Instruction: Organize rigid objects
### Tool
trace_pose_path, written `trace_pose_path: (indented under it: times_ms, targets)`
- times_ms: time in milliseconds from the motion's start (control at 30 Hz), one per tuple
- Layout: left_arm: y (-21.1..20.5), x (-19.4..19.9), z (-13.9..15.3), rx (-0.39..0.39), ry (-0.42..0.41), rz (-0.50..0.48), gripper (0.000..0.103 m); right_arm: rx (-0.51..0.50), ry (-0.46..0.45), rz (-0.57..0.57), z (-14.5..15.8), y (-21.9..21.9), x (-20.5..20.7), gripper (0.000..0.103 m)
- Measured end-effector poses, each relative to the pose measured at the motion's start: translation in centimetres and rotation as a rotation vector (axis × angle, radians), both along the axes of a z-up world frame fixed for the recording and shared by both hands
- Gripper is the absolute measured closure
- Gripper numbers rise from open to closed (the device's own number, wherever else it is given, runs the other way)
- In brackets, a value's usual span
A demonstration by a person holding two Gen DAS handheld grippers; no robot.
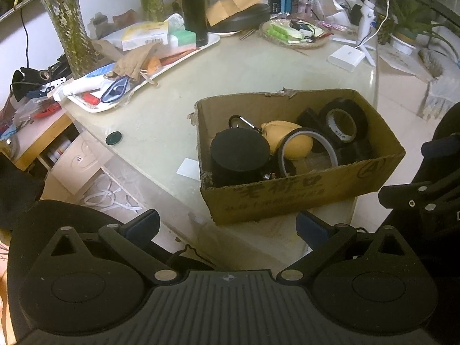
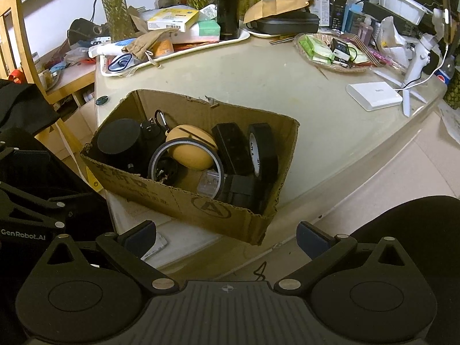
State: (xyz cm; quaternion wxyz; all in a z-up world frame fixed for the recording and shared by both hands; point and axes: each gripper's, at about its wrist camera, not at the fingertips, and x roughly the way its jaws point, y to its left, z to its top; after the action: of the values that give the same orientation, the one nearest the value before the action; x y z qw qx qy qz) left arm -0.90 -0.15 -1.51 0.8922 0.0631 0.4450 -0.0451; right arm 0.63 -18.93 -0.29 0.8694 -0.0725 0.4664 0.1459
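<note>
Both claws, left claw (image 1: 227, 225) and right claw (image 2: 227, 237), hang released and empty before the brown cardboard box (image 2: 201, 204) of black tape rolls (image 2: 263, 149) on the pale worktop (image 2: 287, 92); sorting seems finished or unstarted, needing a chosen target.

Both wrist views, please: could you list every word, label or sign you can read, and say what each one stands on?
"GenRobot.AI": on the left gripper, seen at the edge of the right wrist view.
"A" inside a circle: printed on the cardboard box front wall.
Dark printed characters on the box front: too blurred to read.
Print inside the black tape roll: too small to read.
Yellow carton label and barcode: too small to read.
White flat box: mark unreadable.
</note>
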Motion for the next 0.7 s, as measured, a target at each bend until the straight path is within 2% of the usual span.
trace_pose_path:
  times_ms: [700]
  targets:
    - [0.09,-0.04,-0.11,-0.006,0.005,0.009,0.000,0.002,-0.012,0.000,-0.06,-0.16,-0.15,0.000]
